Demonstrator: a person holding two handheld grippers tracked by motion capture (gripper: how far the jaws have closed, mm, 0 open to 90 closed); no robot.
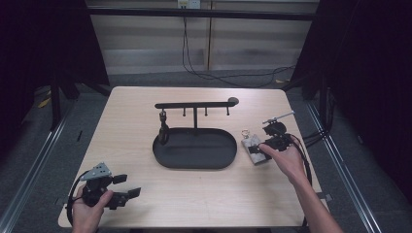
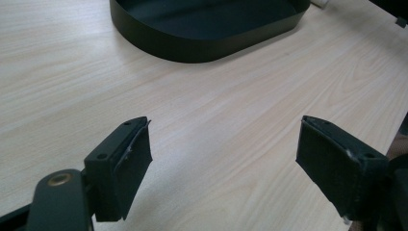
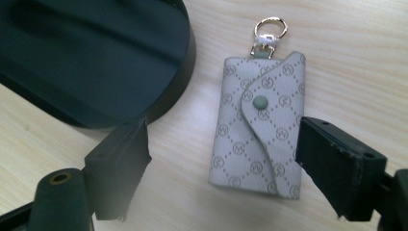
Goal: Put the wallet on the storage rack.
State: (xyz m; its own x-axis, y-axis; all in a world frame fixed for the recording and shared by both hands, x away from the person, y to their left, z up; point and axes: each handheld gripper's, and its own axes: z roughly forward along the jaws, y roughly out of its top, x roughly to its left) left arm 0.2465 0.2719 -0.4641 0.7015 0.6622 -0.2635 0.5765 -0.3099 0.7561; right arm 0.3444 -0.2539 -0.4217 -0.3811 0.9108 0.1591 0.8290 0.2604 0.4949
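An oval tray (image 1: 194,162) sits mid-table (image 1: 145,204), a hook rack (image 1: 195,104) rising from its far edge; a key pouch (image 1: 255,148) lies just right of the tray. The left gripper (image 1: 127,186) is at the near left corner; the right gripper (image 1: 266,145) is over the pouch.

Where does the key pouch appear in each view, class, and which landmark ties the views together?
High view: key pouch right of centre, beside the tray.
Left gripper view: not in it.
Right gripper view: centre, between the open jaws.
Shared landmark: the black tray.
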